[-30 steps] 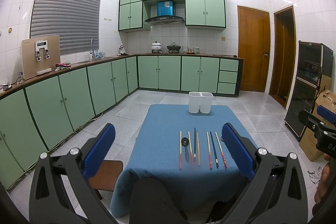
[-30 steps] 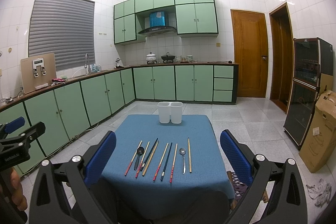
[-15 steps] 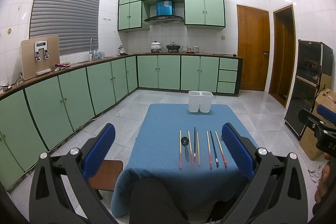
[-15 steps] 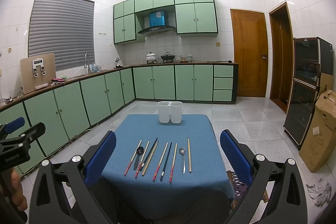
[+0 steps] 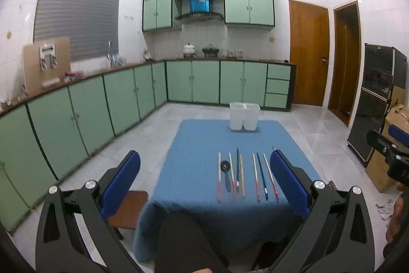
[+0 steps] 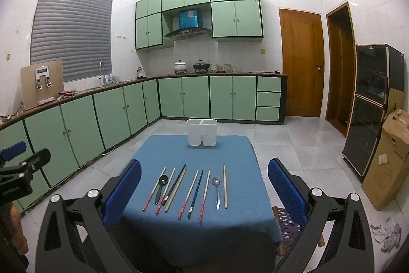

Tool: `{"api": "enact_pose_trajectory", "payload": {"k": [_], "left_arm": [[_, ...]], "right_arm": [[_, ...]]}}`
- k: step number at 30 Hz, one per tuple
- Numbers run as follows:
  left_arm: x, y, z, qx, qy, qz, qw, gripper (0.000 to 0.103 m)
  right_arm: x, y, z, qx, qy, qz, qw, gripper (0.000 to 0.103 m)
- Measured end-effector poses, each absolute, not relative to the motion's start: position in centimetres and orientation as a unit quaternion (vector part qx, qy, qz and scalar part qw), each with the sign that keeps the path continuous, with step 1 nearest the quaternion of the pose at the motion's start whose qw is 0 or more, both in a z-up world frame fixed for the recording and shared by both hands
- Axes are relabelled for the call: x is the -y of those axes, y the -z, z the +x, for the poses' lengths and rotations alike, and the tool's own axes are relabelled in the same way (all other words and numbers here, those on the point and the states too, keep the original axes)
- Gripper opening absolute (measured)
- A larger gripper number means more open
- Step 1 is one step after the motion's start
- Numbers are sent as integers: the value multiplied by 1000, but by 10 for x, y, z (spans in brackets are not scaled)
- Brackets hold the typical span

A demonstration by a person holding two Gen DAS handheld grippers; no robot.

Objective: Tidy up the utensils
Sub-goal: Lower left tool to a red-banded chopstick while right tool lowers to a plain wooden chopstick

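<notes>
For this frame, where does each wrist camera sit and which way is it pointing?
Left wrist: behind the open left claw, left of the blue-clothed table, facing the white two-compartment holder; the right claw and a hand show at right.
Right wrist: behind the open right claw, facing the table squarely; the left claw shows at left.
Shared: table, holder, the black spoon, chopsticks, green kitchen cabinets.

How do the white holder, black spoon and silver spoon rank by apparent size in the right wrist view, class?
1. White holder, clearly largest.
2. Black spoon and silver spoon: similar length, too close to rank.
</notes>
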State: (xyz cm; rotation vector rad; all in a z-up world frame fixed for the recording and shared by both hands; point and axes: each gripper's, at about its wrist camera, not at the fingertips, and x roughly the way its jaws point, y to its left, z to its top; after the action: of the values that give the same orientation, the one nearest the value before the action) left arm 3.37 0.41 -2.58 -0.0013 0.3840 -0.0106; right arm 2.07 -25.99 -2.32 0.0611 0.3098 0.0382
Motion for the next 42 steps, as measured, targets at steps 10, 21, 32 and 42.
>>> {"api": "enact_pose_trajectory", "payload": {"k": [10, 21, 32, 42], "left_arm": [[-6, 107, 119, -309, 48, -22, 950, 98], [9, 186, 205, -371, 73, -25, 925, 73], [19, 261, 264, -453, 67, -3, 889, 54], [24, 280, 277, -443, 56, 29, 894, 50]], "right_arm": [[280, 94, 106, -240, -32, 39, 969, 86], [279, 202, 207, -354, -52, 51, 932, 44], [288, 264, 255, -397, -45, 52, 915, 28], [292, 287, 264, -404, -40, 37, 913, 18]]}}
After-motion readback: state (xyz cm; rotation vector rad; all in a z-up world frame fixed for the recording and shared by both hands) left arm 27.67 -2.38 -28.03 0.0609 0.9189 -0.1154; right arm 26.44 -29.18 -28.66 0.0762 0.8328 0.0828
